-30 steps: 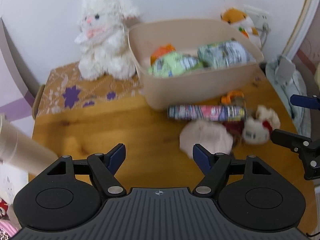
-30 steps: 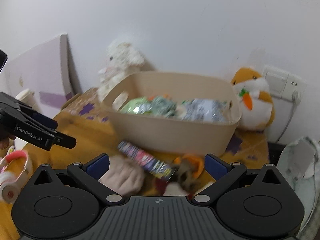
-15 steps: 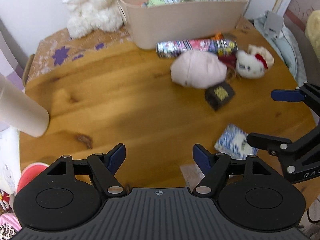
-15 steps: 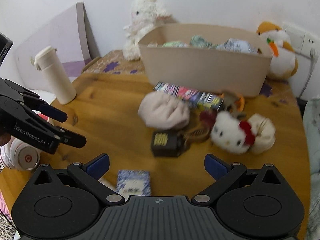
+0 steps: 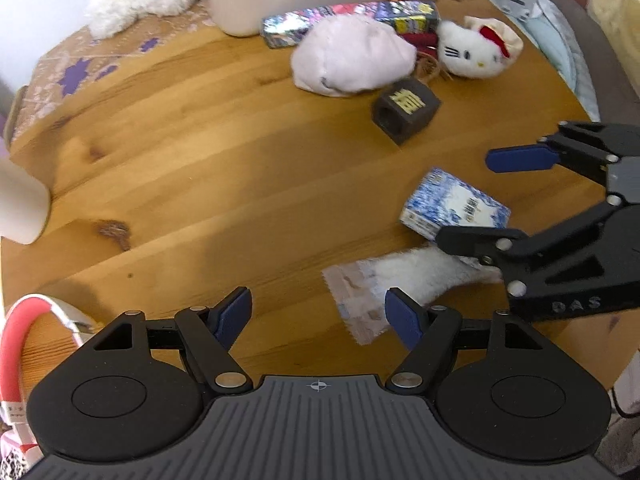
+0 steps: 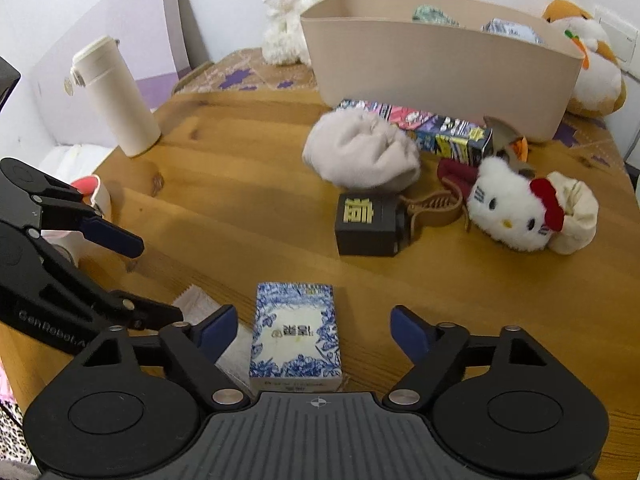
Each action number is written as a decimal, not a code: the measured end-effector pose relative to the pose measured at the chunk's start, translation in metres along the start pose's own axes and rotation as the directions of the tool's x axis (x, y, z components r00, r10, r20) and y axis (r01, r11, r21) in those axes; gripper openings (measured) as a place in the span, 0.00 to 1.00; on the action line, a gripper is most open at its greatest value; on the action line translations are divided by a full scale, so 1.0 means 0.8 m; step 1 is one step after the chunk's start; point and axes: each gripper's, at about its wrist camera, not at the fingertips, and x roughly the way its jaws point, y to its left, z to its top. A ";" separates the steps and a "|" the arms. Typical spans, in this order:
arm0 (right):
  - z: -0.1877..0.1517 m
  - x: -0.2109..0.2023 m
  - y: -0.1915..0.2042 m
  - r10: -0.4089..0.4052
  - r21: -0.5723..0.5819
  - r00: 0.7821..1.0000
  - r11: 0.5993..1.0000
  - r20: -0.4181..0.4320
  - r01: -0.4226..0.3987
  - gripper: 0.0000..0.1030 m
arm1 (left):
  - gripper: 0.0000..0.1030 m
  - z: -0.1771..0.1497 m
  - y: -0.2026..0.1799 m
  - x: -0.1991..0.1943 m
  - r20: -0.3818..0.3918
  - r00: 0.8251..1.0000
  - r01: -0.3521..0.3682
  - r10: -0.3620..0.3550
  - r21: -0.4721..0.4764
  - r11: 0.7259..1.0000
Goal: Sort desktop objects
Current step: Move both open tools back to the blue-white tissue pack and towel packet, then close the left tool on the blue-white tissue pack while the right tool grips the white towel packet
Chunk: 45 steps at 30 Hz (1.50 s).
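Both grippers have dropped low over the wooden table (image 6: 248,184). The right gripper (image 6: 312,330) is closing around the blue-and-white patterned box (image 6: 295,338) (not touching yet), so a grab looks imminent; the left gripper (image 5: 318,314) hangs open, empty, beside the white packet (image 5: 384,284).

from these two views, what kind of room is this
Probably a bedroom or a child's room at home: plush toys such as the white cat toy lie on a wooden table, beside a beige storage bin and a thermos.
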 end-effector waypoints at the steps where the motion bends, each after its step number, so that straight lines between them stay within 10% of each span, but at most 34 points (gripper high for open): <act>1: -0.001 0.001 -0.001 0.000 -0.001 1.000 1.000 -0.007 0.000 0.78 | 0.73 0.000 -0.002 0.001 -0.001 1.000 0.014 -0.014 0.005 1.000; 13: -0.004 0.004 -0.021 -0.016 0.012 1.000 1.000 -0.015 0.016 0.70 | 0.73 0.014 -0.032 0.019 0.008 0.998 0.069 -0.070 0.084 0.994; 29: 0.027 0.015 -0.032 0.039 -0.265 0.999 0.963 -0.037 -0.047 0.76 | 0.73 0.021 -0.071 0.026 -0.008 0.985 0.171 -0.174 0.237 0.956; 45: 0.019 0.006 -0.056 0.046 -0.183 0.997 0.982 -0.060 -0.057 0.75 | 0.74 0.029 -0.083 0.019 0.029 0.979 0.197 -0.204 0.163 0.967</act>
